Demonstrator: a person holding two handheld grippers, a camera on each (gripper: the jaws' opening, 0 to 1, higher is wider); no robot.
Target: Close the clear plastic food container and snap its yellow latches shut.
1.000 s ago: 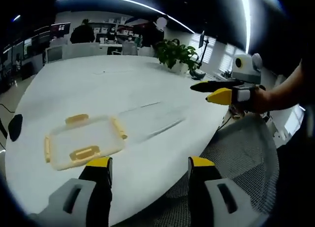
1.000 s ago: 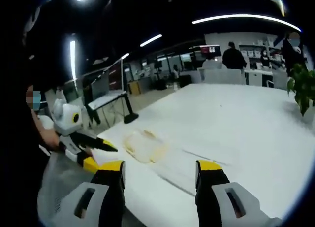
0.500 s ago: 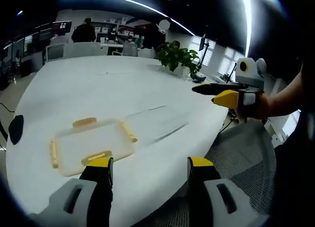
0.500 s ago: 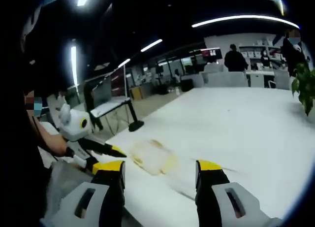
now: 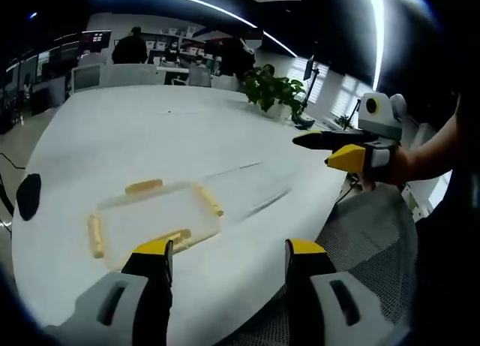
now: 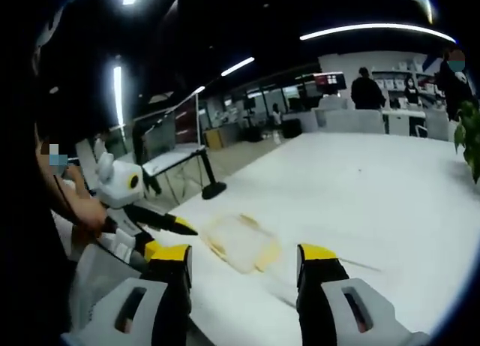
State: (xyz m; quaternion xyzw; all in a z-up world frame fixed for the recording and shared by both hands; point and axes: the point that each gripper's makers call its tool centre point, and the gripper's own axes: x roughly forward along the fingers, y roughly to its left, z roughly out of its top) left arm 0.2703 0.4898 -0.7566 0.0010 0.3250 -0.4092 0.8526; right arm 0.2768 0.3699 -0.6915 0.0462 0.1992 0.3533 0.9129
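A clear plastic container piece with yellow latches (image 5: 154, 215) lies flat on the white table (image 5: 150, 128), just beyond my left gripper (image 5: 229, 254), which is open and holds nothing. A faint clear shape (image 5: 251, 187) lies right of it. My right gripper (image 5: 339, 146) hovers over the table's right edge, apart from the container. In the right gripper view the same container (image 6: 240, 241) lies blurred ahead of my open right gripper (image 6: 246, 257), with the left gripper (image 6: 154, 220) at the left, near the table edge.
A potted plant (image 5: 271, 87) stands at the table's far right side. A black round object (image 5: 28, 196) sits at the left edge. People and chairs are beyond the far end. Grey carpet (image 5: 375, 233) lies below the near table edge.
Both views have shifted a little with the hands, so the container sits slightly further right and nearer in each. Both grippers stay open; nothing on the table has moved.
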